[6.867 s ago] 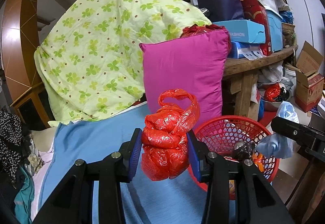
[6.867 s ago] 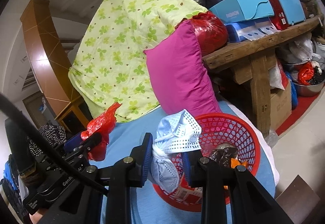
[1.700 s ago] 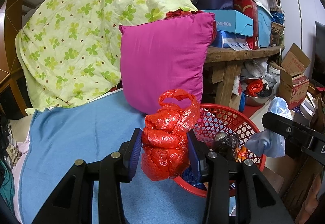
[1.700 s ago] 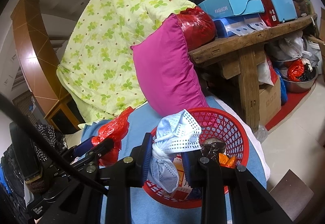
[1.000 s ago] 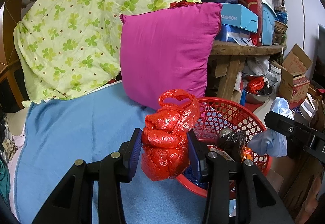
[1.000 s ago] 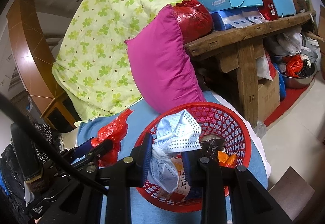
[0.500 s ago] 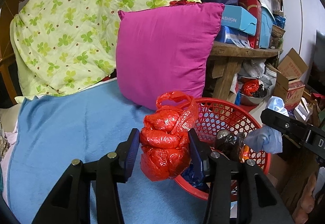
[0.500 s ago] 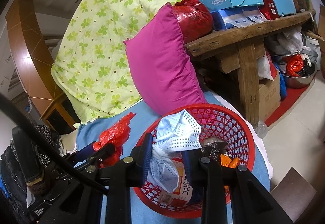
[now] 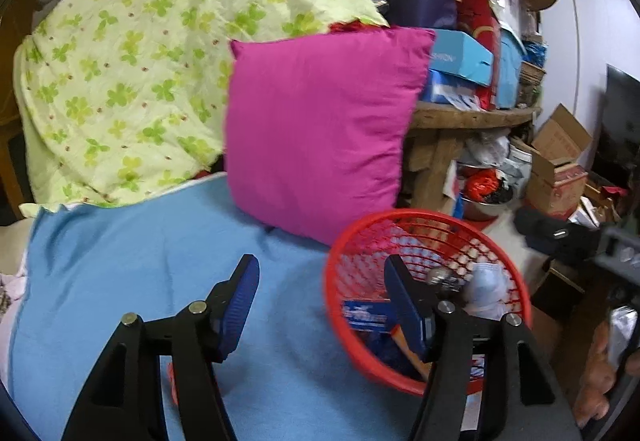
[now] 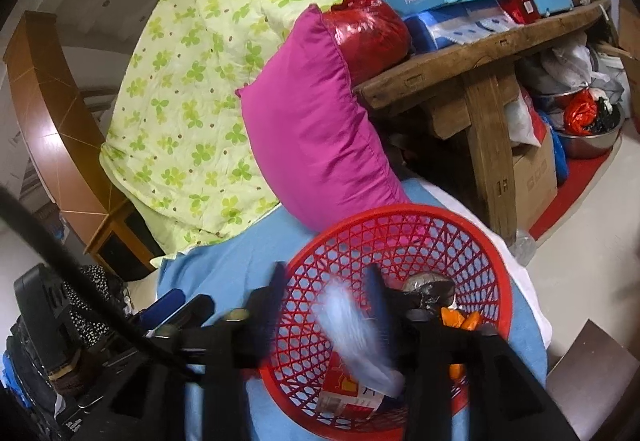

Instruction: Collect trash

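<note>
Even indoor light, motion blur, fisheye-warped edges

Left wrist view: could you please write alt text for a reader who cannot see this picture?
The left gripper is opening with nothing between its blue-padded fingers, above a blue blanket. To the right, a red basket holds trash, including a pale blue mask. A magenta pillow and a green floral quilt stand behind.
</note>
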Tool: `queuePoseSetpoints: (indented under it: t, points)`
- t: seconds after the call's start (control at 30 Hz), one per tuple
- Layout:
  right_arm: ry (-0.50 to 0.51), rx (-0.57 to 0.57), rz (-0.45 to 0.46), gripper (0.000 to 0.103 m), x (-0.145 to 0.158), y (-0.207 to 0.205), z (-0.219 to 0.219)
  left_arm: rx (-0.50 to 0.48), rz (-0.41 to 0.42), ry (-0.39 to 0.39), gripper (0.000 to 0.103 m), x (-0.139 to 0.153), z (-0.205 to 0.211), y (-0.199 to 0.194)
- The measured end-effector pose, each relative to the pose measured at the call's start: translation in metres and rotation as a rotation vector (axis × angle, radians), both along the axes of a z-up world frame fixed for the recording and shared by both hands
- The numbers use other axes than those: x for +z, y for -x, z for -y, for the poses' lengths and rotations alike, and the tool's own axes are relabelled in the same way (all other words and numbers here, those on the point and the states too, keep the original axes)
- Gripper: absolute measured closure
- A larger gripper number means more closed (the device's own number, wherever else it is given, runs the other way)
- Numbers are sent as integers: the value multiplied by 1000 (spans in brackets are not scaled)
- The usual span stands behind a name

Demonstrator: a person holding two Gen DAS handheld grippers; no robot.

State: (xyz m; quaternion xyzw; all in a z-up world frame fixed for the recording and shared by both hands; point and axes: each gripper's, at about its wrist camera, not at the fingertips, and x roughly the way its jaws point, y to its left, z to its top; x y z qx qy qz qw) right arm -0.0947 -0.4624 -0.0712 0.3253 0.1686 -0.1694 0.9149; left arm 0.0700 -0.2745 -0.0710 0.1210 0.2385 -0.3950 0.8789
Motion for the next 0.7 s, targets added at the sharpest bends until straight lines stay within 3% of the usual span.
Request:
queuePoseSetpoints:
  t: [0.2, 0.43, 0.7]
  points:
    - [83, 1, 26, 36, 11, 5, -9, 108, -12, -28, 33, -13, -38, -43]
    - [106, 18, 21, 36, 9, 2, -14, 274, -147, -149, 33, -80, -90, -103]
    - [138, 68, 13, 36, 6, -16, -31, 244, -319, -172, 33, -137, -77, -116]
